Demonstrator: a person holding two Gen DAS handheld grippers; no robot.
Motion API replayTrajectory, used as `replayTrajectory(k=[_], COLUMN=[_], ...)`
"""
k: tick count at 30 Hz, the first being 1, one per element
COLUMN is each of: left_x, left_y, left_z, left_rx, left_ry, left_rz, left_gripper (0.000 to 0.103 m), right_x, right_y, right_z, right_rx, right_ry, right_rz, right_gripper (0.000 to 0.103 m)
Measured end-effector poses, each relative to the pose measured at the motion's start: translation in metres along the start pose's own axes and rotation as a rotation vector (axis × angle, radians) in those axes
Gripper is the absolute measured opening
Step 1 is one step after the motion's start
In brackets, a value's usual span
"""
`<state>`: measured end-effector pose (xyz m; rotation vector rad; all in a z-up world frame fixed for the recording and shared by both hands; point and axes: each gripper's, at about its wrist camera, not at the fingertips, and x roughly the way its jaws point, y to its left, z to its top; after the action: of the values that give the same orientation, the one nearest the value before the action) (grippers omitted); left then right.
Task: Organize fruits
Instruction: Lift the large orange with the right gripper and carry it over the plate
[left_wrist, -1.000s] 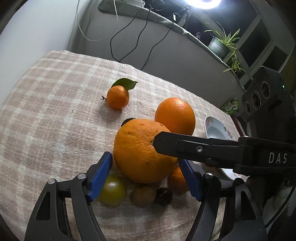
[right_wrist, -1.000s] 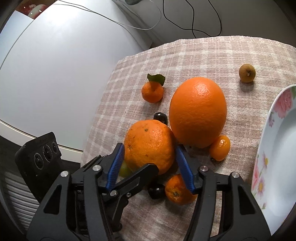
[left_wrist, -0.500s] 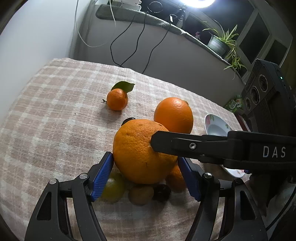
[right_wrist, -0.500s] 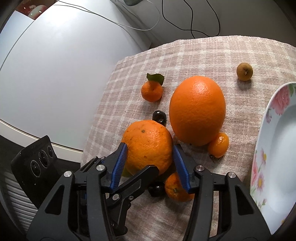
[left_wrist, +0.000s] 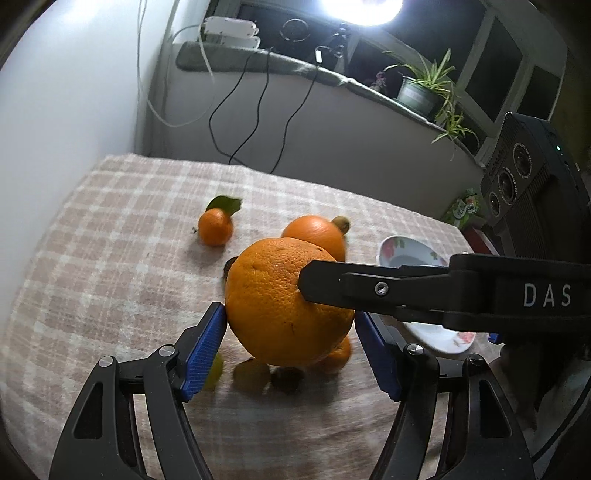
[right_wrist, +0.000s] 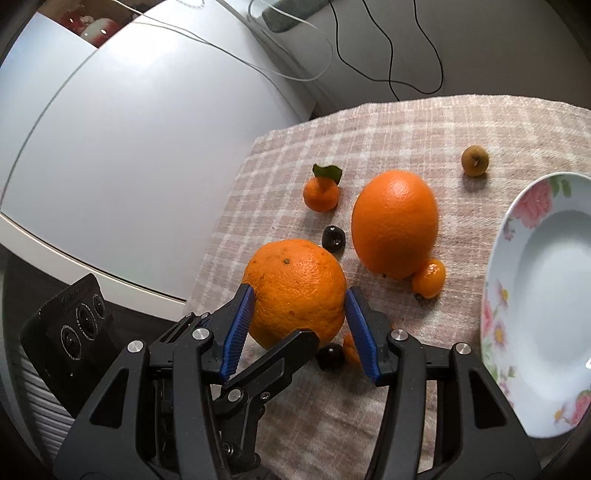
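Observation:
A rough-skinned orange (left_wrist: 284, 299) sits between the blue pads of both grippers and is raised off the checked cloth. My left gripper (left_wrist: 291, 343) is shut on it from the sides. My right gripper (right_wrist: 299, 325) is shut on the same orange (right_wrist: 295, 291) from the other direction; its arm crosses the left wrist view. A smooth larger orange (right_wrist: 395, 221) lies beyond, with a kumquat (right_wrist: 428, 278) against it. A leafed mandarin (right_wrist: 320, 194) lies further back.
A floral white plate (right_wrist: 524, 295) lies at the right. Dark cherries (right_wrist: 333, 239), a small brown fruit (right_wrist: 474, 160) and small fruits under the held orange (left_wrist: 288, 373) lie on the cloth. The table's left edge meets a white appliance (right_wrist: 129, 147).
The rough orange has risen off the cloth with both grippers around it. The small fruits that lay beside it now show underneath it.

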<state>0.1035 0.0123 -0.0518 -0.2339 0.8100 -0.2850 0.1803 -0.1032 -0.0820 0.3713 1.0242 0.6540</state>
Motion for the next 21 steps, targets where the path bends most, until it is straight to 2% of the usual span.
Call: replayTrajectory(k=[10, 21], left_x=[0.001, 0.031], left_y=[-0.037, -0.084], left_z=[0.01, 0.011], left_rx=[0.059, 0.119], left_ry=[-0.02, 0.019], left_rz=[-0.022, -0.07], left_gripper=[0.071, 0.071], right_x=[-0.045, -0.078], right_y=[-0.017, -0.067], right_z=[-0.006, -0.01], right_rx=[0.006, 0.08], right_ry=[-0.053, -0.09], right_rz=[-0.002, -0.032], right_gripper=[0.054, 0.054])
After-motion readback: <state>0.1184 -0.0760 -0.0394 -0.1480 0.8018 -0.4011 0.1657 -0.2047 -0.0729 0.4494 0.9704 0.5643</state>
